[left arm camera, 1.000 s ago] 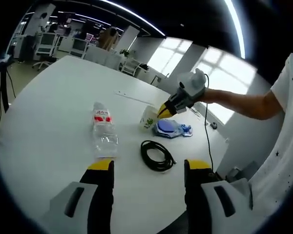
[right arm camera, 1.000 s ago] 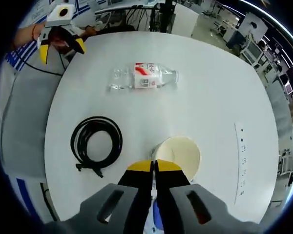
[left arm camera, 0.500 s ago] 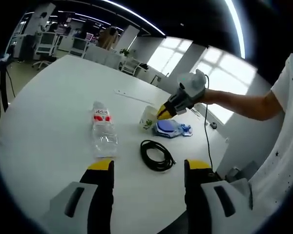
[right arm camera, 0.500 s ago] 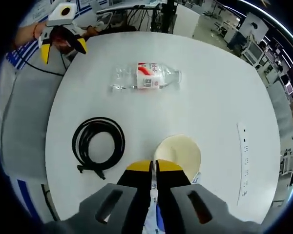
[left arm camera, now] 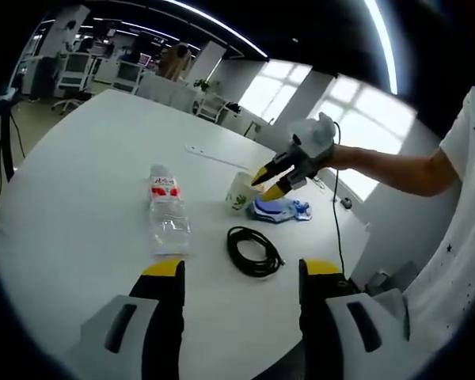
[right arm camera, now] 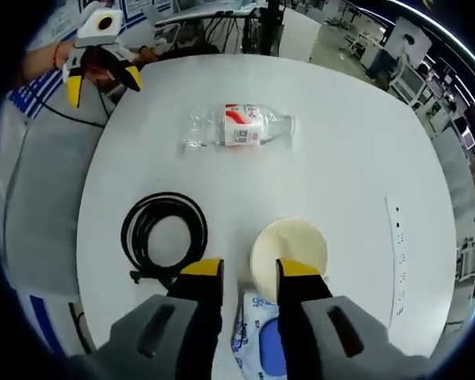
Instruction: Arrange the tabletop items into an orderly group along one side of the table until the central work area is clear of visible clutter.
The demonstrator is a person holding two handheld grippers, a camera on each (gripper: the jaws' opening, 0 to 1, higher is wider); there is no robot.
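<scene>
The right tool [right arm camera: 249,273], jaws parted and empty, hovers beside the upright paper cup [right arm camera: 289,252] on the white tabletop [right arm camera: 356,158]; light and crushable, it probably wants a gentle rim grip.

Black cable [right arm camera: 165,237], perhaps cream cup [right arm camera: 289,252]

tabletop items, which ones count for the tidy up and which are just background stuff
Job items:
plastic bottle, lying on its side
black cable coil
paper cup, upright
blue-and-white packet

Just around:
white table itself
office chairs and desks beyond it
</scene>
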